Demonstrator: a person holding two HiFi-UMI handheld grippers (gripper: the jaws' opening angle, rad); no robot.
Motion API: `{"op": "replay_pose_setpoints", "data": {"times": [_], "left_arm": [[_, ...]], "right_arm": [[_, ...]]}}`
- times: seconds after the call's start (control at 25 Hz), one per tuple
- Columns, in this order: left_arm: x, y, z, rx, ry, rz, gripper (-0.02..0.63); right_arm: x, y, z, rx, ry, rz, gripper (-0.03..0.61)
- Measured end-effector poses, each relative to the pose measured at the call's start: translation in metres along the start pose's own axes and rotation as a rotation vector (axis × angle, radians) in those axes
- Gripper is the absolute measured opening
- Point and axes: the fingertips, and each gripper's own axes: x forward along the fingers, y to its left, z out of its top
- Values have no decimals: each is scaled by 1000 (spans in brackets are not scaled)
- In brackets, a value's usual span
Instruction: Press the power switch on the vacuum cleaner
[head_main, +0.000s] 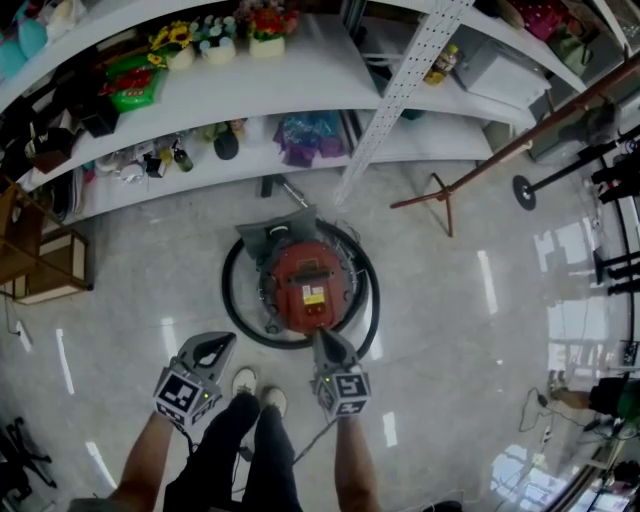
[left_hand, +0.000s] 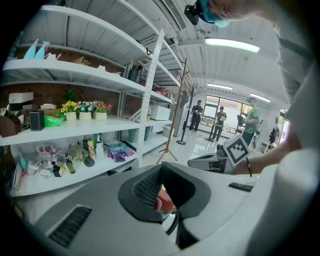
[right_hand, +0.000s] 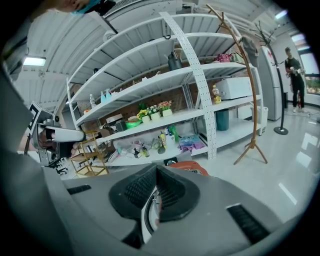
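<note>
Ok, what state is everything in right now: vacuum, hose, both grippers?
Red canister vacuum cleaner: upright on the floor.
Black hose: coiled in a ring around it.
Left gripper: shut, empty, clear of the vacuum.
Right gripper: shut, empty, tip at the vacuum's near edge.

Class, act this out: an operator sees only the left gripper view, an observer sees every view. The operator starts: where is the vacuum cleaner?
Observer: The red vacuum cleaner stands just ahead of your shoes, ringed by its black hose.
Operator: Which claw is nearer it?
Observer: The right gripper; its tip points at the vacuum's near edge.
Operator: And the left?
Observer: The left gripper sits outside the hose ring, at its left.
</note>
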Motion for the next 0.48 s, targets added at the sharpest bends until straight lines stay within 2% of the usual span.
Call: {"op": "replay_pose_setpoints", "data": {"times": [0.2, 0.48], "left_arm": [[-14, -9, 24, 6, -12, -4, 5], [-32, -23, 65, -13, -42, -4, 5]], "right_arm": [[-20, 16, 18, 8, 38, 13, 11], [-49, 39, 61, 11, -25, 30, 11]]}}
